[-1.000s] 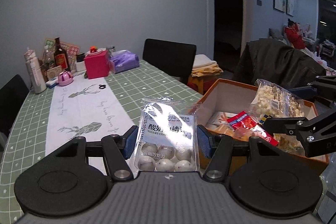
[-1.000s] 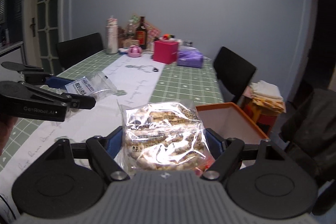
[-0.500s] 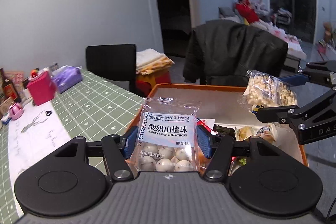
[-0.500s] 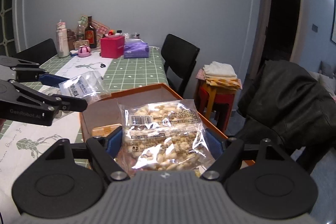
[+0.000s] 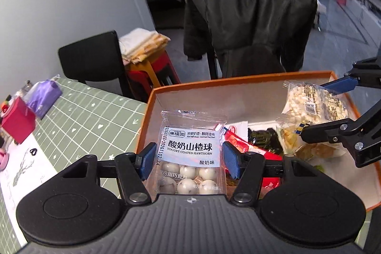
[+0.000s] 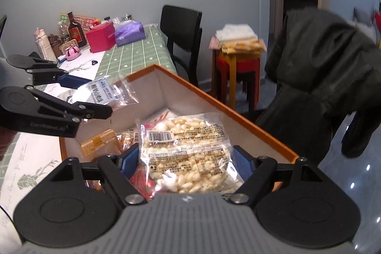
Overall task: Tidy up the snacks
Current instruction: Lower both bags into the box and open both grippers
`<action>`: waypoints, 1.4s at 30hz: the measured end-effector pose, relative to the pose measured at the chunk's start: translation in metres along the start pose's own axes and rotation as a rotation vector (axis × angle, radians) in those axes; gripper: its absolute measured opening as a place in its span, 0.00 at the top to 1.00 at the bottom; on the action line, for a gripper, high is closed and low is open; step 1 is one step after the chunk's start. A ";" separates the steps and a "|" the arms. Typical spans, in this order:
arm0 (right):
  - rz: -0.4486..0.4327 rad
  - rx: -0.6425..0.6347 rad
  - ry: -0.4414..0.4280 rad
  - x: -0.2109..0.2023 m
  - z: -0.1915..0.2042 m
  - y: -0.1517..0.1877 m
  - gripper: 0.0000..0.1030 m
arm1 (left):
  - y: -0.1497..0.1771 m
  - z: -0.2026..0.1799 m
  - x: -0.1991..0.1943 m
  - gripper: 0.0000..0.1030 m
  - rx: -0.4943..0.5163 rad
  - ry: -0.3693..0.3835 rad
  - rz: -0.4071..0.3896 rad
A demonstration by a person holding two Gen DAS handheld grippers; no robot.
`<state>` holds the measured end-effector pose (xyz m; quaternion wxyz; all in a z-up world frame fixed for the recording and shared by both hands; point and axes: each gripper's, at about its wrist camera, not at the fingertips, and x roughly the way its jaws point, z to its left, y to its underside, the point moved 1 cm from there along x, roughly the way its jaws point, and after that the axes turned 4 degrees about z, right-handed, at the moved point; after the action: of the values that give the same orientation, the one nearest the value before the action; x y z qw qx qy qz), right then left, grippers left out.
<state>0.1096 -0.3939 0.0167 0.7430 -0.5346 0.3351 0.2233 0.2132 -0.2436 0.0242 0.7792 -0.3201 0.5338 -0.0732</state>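
Snacks are mostly in the box (image 5: 238, 81) already; two are above it. The left hand-held gripper (image 5: 188, 160) pinches the hawthorn bag (image 5: 190, 149), the right hand-held gripper (image 6: 188, 158) pinches the puffed-grain pack (image 6: 188, 149). Both remain to be dropped in, at the worktop (image 5: 95, 120) edge.

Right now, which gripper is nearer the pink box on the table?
Left. The left gripper, holding the hawthorn bag, hangs on the box's table side, toward the pink box. The right gripper, holding the puffed-rice bag, is farther over the orange box.
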 end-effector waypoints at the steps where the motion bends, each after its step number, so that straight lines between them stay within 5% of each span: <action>1: 0.015 0.017 -0.013 0.005 -0.001 -0.002 0.24 | -0.003 -0.001 0.005 0.34 0.011 0.006 0.013; 23: 0.217 0.345 -0.062 0.093 -0.015 -0.029 0.23 | -0.017 0.005 0.079 0.33 0.041 -0.012 0.225; 42: 0.222 0.527 -0.105 0.103 -0.022 -0.027 0.14 | -0.024 0.006 0.063 0.24 0.006 -0.049 0.203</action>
<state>0.1915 -0.4266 -0.0462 0.8436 -0.2710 0.3991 0.2361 0.2503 -0.2888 -0.0101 0.7963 -0.2638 0.5442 0.0121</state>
